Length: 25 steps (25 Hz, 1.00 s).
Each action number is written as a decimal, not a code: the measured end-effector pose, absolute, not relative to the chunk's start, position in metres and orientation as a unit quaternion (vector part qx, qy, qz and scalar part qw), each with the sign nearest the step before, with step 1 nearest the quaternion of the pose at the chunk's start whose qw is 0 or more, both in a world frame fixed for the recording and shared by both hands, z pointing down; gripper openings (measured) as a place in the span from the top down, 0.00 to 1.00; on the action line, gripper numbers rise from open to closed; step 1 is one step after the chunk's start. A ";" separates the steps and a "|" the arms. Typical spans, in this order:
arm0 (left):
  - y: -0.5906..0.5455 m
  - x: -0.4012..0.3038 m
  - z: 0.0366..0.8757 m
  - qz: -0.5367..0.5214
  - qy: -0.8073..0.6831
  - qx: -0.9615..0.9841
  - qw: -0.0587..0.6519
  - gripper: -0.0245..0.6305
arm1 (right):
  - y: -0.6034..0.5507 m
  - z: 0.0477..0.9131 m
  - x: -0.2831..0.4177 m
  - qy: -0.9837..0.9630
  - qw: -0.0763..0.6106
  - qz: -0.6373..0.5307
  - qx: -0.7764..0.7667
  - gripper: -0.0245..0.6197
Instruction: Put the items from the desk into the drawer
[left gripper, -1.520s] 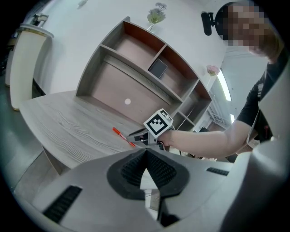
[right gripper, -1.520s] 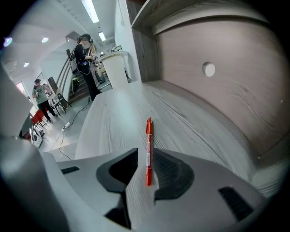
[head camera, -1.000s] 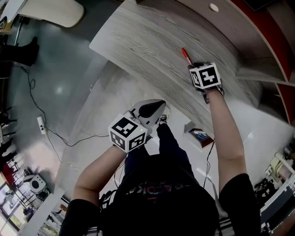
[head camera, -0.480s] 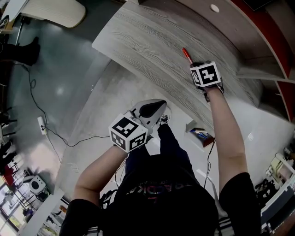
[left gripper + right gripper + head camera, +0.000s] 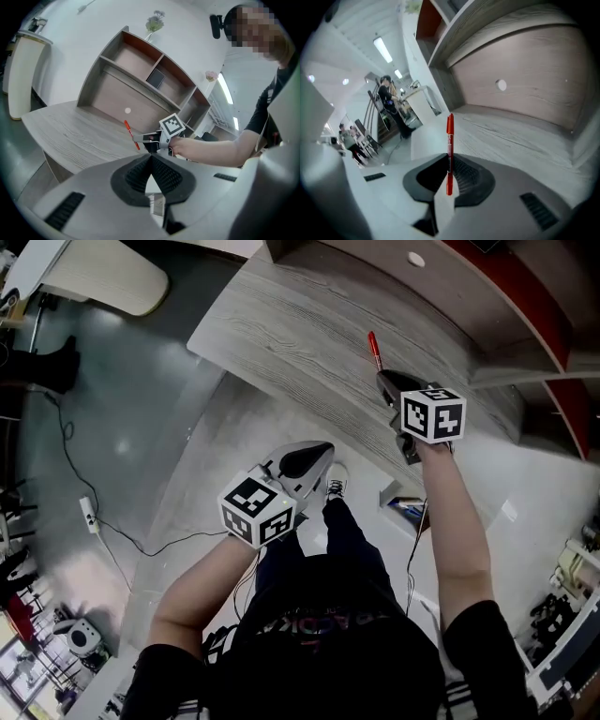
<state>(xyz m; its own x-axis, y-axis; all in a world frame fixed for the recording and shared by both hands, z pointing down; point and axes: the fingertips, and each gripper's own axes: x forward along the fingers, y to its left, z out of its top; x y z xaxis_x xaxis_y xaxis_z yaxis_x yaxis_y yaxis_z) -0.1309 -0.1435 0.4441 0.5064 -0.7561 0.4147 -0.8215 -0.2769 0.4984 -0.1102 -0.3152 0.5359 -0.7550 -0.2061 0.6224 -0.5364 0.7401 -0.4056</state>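
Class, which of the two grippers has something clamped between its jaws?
The right gripper: its jaws have just closed on the red pen; the left gripper is shut with nothing between its jaws.

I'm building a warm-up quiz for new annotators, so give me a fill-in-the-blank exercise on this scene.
1. The slim plastic marker pen is ___ in colour.
2. It is clamped in the ___ tongs, clear of the grey wood-grain desk.
3. The left tongs are shut and hold ___.
Missing words: red; right; nothing.
Note: the right tongs have just been closing, with the pen between them.
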 end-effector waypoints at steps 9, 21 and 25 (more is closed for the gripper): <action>-0.139 -0.144 0.414 0.050 -0.471 0.823 0.313 0.96 | -0.272 0.436 -0.114 -0.917 0.113 0.322 0.206 0.88; -0.121 -0.151 0.379 0.052 -0.433 0.859 0.270 0.96 | -0.222 0.363 -0.096 -0.922 0.030 0.295 0.250 0.88; -0.118 -0.146 0.369 0.051 -0.414 0.873 0.255 0.96 | -0.205 0.350 -0.086 -0.920 0.016 0.287 0.268 0.88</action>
<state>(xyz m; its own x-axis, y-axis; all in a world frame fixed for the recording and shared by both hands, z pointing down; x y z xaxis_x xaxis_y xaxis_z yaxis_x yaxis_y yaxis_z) -0.1463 -0.1177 0.3695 0.6529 -0.6957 0.2996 -0.7475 -0.5277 0.4035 -0.0861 -0.2051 0.3504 -0.8563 -0.4832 0.1826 -0.5014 0.6925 -0.5187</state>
